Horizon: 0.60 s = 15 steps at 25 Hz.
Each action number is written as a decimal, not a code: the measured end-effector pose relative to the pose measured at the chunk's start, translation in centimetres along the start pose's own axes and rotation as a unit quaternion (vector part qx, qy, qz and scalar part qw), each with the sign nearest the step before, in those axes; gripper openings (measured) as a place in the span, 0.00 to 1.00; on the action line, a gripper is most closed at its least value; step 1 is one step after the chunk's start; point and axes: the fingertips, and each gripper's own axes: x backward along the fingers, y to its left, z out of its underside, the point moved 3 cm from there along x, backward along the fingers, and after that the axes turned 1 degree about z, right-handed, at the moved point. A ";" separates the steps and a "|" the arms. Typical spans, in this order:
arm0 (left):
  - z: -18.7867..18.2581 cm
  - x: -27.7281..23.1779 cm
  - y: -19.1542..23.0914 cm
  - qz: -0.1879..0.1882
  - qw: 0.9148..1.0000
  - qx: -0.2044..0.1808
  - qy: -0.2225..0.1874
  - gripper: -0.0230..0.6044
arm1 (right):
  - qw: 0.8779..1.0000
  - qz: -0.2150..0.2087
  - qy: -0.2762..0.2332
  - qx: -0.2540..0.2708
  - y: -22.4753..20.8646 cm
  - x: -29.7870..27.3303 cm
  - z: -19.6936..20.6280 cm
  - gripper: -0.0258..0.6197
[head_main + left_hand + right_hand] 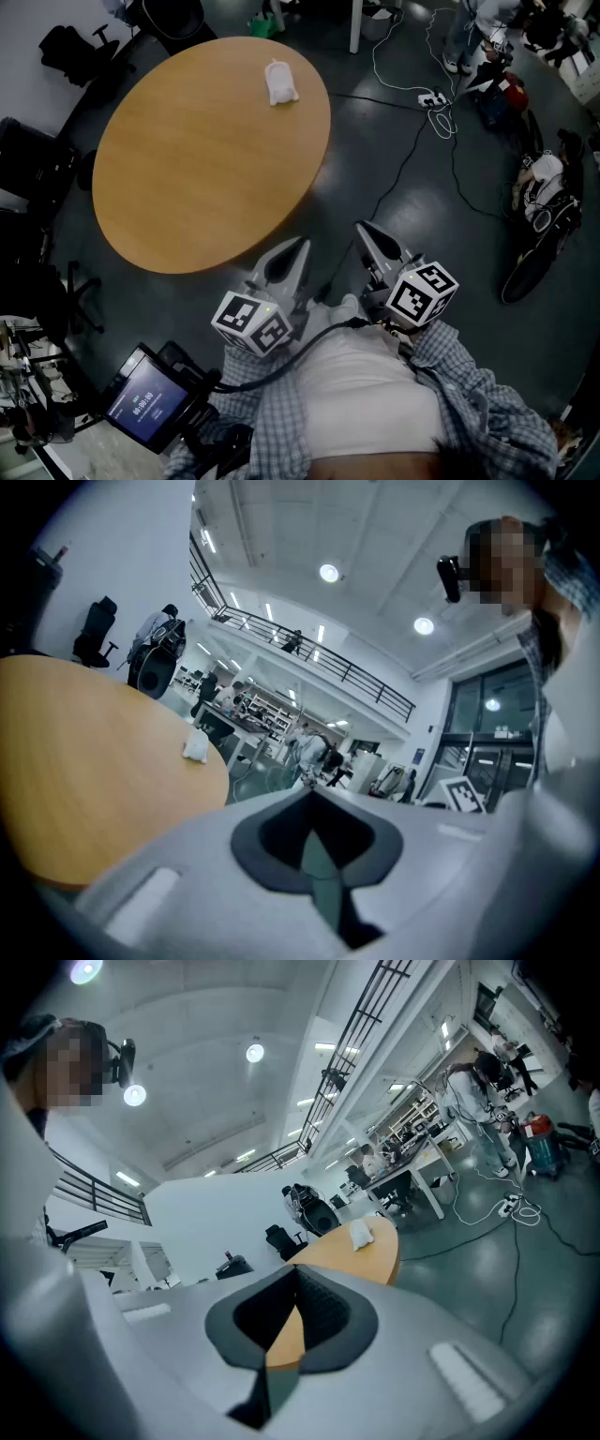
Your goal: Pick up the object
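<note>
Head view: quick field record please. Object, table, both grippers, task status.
object: small white crumpled pouch, lying near the table's far edge
table: round light-brown wooden table
left gripper: shut, empty, held close to the person's body by the table's near edge
right gripper: shut, empty, beside the left one, over the dark floor
status: object not yet reached, both grippers far from it

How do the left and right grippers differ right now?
The left gripper has its tip just beside the near edge of the table; the right gripper hangs over the floor, farther from that edge. In its own view the left gripper has the white object to the left of its tips; the right gripper's view has it up and to the right. Shared: both tongs are shut, empty, and well short of the object.
</note>
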 end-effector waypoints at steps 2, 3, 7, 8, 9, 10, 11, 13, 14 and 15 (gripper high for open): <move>-0.1 0.0 0.0 -0.002 1.000 0.002 0.000 0.04 | 1.000 0.000 0.000 0.000 0.0 0.0 0.0 0.05; -0.1 0.0 0.0 -0.001 1.000 0.002 -0.001 0.04 | 1.000 0.001 0.001 0.000 0.0 0.0 0.0 0.05; 0.1 0.0 -0.1 0.003 1.000 0.002 -0.001 0.04 | 1.000 0.000 0.000 0.000 0.0 0.1 0.1 0.05; 0.1 0.0 -0.1 0.004 1.000 0.002 -0.001 0.04 | 1.000 0.001 0.000 0.000 0.0 0.1 0.1 0.05; 0.1 0.0 -0.1 0.004 1.000 0.002 -0.001 0.04 | 1.000 0.001 -0.001 0.000 0.0 0.1 0.0 0.05; 0.1 -0.1 -0.1 0.005 1.000 0.003 -0.001 0.04 | 1.000 0.002 -0.001 0.000 0.0 0.2 0.0 0.05; 0.0 -0.1 -0.2 0.005 1.000 0.003 -0.002 0.04 | 1.000 0.002 -0.002 0.000 0.0 0.2 -0.1 0.05; 0.1 -0.2 -0.3 0.007 1.000 0.002 -0.002 0.04 | 1.000 0.003 -0.003 0.001 -0.1 0.4 -0.2 0.05; 0.1 -0.3 -0.4 0.008 1.000 0.002 -0.003 0.04 | 1.000 0.004 -0.003 0.002 -0.1 0.5 -0.2 0.05; 0.1 -0.3 -0.4 0.009 1.000 0.001 -0.003 0.04 | 1.000 0.005 -0.003 0.003 -0.1 0.6 -0.2 0.05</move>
